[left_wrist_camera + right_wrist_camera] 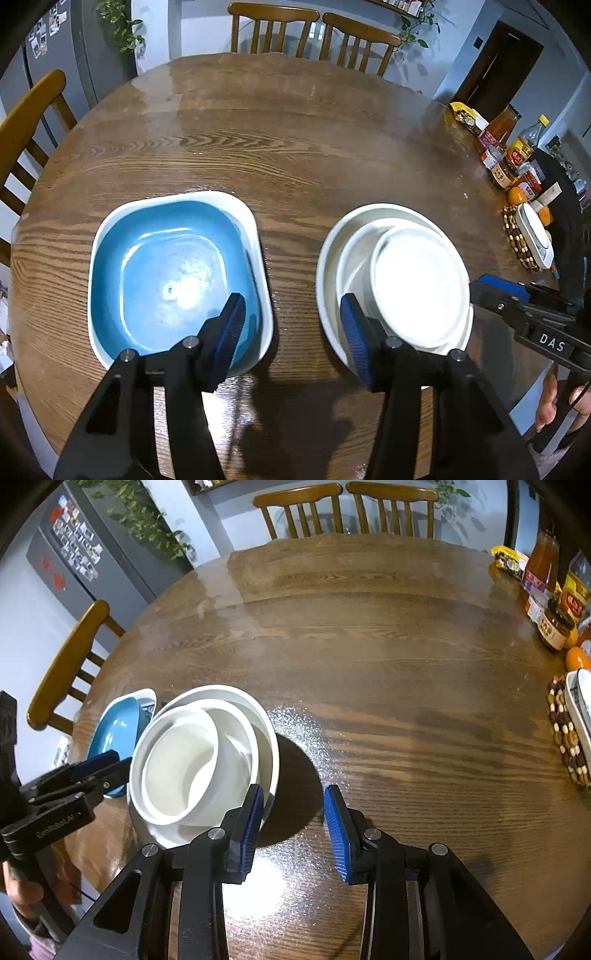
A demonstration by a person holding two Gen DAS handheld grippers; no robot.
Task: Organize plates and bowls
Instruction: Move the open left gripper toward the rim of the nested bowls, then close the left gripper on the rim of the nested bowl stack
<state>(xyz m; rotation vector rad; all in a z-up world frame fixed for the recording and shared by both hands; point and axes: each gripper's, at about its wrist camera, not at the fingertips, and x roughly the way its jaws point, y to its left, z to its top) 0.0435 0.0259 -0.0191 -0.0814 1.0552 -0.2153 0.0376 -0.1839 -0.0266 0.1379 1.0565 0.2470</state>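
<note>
A squarish blue dish [173, 273] with a white rim lies on the round wooden table [295, 147], left of a stack of three nested white bowls [406, 280]. My left gripper [291, 332] hangs open over the gap between them. Its left finger [229, 332] overlaps the blue dish and its right finger [354, 339] overlaps the stack's left rim. In the right wrist view my right gripper [293, 830] stands open over bare table, just right of the white bowls [199, 760]; whether its left finger [251, 827] touches their rim I cannot tell. The blue dish [118, 727] shows behind the left gripper [103, 768].
Jars, bottles and oranges [509, 147] crowd the table's right edge, beside a beaded trivet [517, 240] bearing a white dish. Wooden chairs [273, 26] stand at the far side and the left. A hand [554, 406] holds the right gripper [495, 291].
</note>
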